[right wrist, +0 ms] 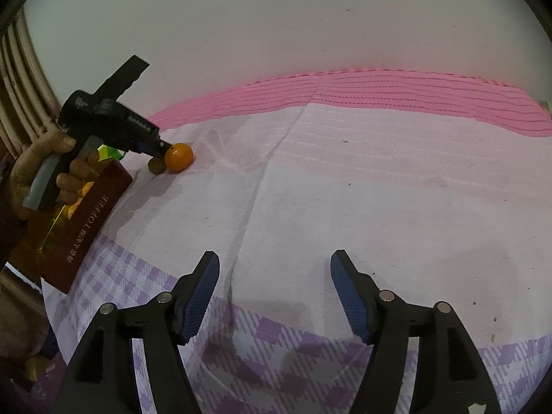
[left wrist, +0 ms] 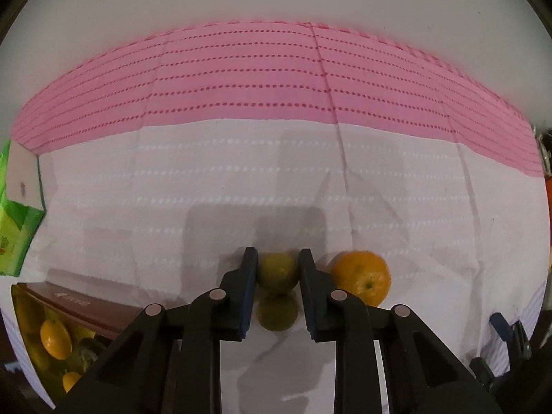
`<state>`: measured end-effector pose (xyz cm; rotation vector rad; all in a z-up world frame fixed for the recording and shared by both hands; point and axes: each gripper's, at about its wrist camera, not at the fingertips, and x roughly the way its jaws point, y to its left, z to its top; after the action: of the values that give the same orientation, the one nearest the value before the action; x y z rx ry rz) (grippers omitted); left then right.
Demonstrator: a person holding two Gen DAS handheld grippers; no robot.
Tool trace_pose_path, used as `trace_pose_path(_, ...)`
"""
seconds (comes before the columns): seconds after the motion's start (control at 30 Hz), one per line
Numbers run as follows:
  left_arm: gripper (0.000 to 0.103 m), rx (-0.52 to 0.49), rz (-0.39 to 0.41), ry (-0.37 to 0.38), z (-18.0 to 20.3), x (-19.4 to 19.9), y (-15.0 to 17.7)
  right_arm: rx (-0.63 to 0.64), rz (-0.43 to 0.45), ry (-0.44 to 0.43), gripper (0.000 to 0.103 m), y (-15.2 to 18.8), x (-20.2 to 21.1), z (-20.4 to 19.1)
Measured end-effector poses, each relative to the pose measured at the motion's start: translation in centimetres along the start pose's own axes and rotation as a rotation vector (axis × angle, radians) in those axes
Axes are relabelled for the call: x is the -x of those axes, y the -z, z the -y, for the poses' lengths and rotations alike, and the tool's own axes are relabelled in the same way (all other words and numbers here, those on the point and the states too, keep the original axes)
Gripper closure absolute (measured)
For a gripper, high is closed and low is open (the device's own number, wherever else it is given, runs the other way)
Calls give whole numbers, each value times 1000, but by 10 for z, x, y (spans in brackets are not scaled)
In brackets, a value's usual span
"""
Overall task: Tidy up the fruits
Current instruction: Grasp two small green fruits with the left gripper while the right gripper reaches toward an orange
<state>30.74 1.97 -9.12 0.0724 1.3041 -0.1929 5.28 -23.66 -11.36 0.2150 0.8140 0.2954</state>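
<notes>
My left gripper (left wrist: 277, 254) points down at the white cloth and is shut on a small greenish-yellow citrus fruit (left wrist: 278, 272), one blue pad on each side. A second greenish-yellow fruit (left wrist: 278, 313) lies just behind it between the fingers. An orange (left wrist: 360, 281) rests on the cloth to the right of the right finger. In the right wrist view the same orange (right wrist: 178, 157) and a green fruit (right wrist: 155, 166) sit at the far left under the left gripper (right wrist: 162, 147), which a hand (right wrist: 38, 165) holds. My right gripper (right wrist: 275, 258) hovers open over the cloth, holding nothing.
A brown box (right wrist: 86, 227) lettered TOFFEE stands at the left, with several oranges (left wrist: 55, 339) inside. A green carton (left wrist: 15, 217) is at the left edge. A pink striped cloth (left wrist: 276, 79) runs along the white wall. Purple checked cloth (right wrist: 276, 345) lies nearest.
</notes>
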Motion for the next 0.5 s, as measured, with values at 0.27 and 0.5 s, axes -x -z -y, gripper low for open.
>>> trace_pose_path(0.27, 77, 23, 32, 10, -7, 3, 17, 0, -1, 0, 37, 0, 0, 0)
trace_pose_path(0.5, 78, -32, 81, -25, -3, 2, 33, -1, -1, -4, 36, 0, 0, 1)
